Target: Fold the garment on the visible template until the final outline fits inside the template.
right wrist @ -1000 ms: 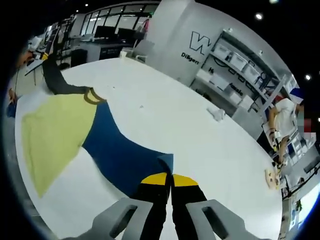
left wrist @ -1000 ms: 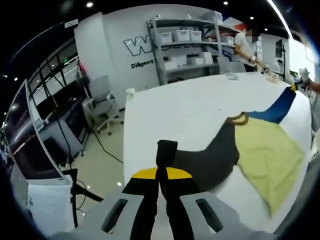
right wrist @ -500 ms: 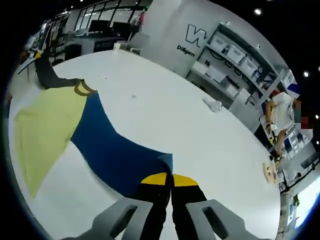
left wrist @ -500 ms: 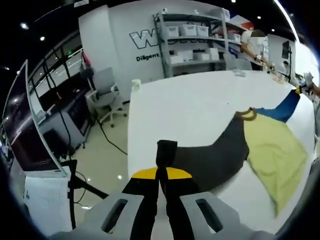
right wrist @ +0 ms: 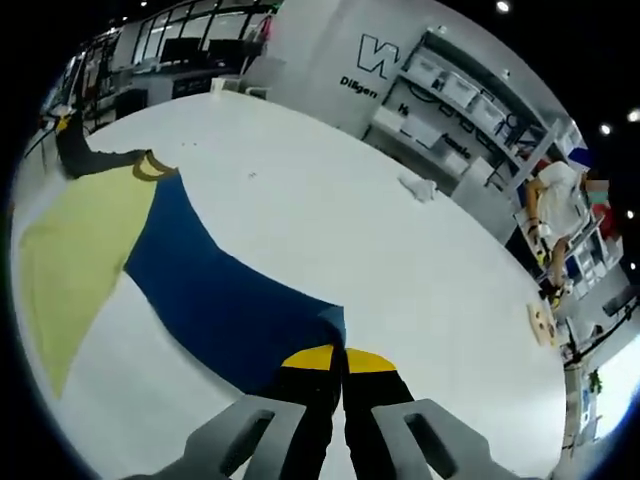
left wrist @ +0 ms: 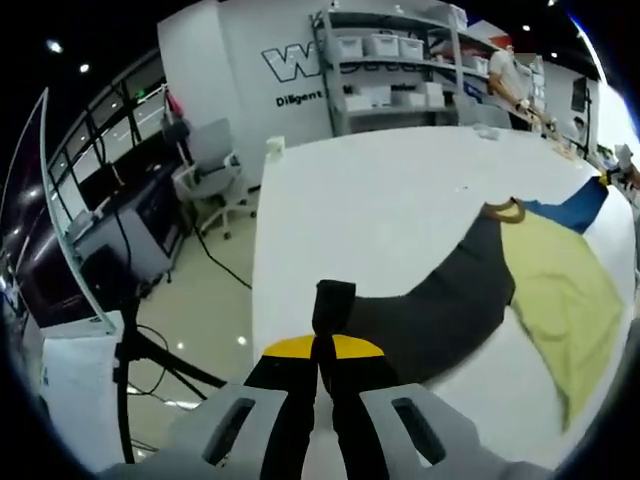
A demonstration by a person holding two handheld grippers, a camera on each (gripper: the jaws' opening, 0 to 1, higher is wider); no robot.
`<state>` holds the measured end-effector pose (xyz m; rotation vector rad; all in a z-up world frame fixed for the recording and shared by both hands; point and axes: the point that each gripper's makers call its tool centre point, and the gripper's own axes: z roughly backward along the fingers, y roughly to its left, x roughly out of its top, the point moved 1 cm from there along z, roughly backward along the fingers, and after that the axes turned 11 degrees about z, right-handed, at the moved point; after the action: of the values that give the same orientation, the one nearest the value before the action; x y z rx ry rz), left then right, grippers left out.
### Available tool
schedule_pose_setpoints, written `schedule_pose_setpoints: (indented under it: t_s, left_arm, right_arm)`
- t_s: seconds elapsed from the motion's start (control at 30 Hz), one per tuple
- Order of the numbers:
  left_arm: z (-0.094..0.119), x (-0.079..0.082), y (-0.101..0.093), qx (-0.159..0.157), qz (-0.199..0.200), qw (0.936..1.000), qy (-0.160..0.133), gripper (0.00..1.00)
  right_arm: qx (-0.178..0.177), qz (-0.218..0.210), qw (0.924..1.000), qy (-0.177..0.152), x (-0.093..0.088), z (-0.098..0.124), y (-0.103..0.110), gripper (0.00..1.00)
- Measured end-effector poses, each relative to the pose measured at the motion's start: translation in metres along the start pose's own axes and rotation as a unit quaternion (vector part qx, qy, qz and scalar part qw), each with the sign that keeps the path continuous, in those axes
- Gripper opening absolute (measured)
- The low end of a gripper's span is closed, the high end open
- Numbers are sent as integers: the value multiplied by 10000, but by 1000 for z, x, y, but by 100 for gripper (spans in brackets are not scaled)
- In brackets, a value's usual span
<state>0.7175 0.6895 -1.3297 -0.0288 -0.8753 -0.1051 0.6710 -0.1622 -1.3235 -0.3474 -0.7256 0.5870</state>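
Observation:
The garment is a shirt with a yellow-green body (left wrist: 565,300), a dark grey sleeve (left wrist: 440,310), a blue sleeve (right wrist: 215,300) and a brown collar (left wrist: 503,211). It lies spread on the white table (left wrist: 380,200). My left gripper (left wrist: 325,345) is shut on the cuff of the dark grey sleeve. My right gripper (right wrist: 338,350) is shut on the cuff of the blue sleeve. In the right gripper view the yellow-green body (right wrist: 65,260) lies at the left with the collar (right wrist: 147,166) above it. The far blue sleeve (left wrist: 585,203) reaches towards the right edge of the left gripper view.
Grey shelves with white bins (left wrist: 400,60) stand against the far wall, and a person (right wrist: 550,215) works at them. An office chair (left wrist: 215,175) and desks stand on the floor left of the table. A crumpled white cloth (right wrist: 417,187) and a small wooden object (right wrist: 541,325) lie on the table.
Both views have shifted as the hands moved apart; the two sleeves now lie drawn out longer and flatter across the table. Both grips hold as before.

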Motion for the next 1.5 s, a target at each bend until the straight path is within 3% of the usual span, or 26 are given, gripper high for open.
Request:
schedule_pose_setpoints:
  t_s: [0.13,0.5,0.87,1.3,1.43,1.5]
  left_arm:
    - [-10,-5,10,65,90,9999,40,3]
    - [-31,-30,13,167,104,9996,209,3]
    - [-48,-50,28,227,429,9983,331,3]
    - [-54,-67,30,281,409,9977,466,4]
    - [-50,-67,41,542,290,9971,448,2]
    - [-48,-68,44,500,320,9971,473,2]
  right_arm:
    - [6,-80,9999,73,-7,-7,0,0]
    - [43,-195,9994,272,-28,-25,10,0]
    - [16,-215,9986,473,-45,-32,19,0]
    - [40,-237,9980,582,-50,-36,27,0]
    - [21,-243,9979,597,-52,-37,27,0]
    - [-15,-177,9981,595,-53,-37,26,0]
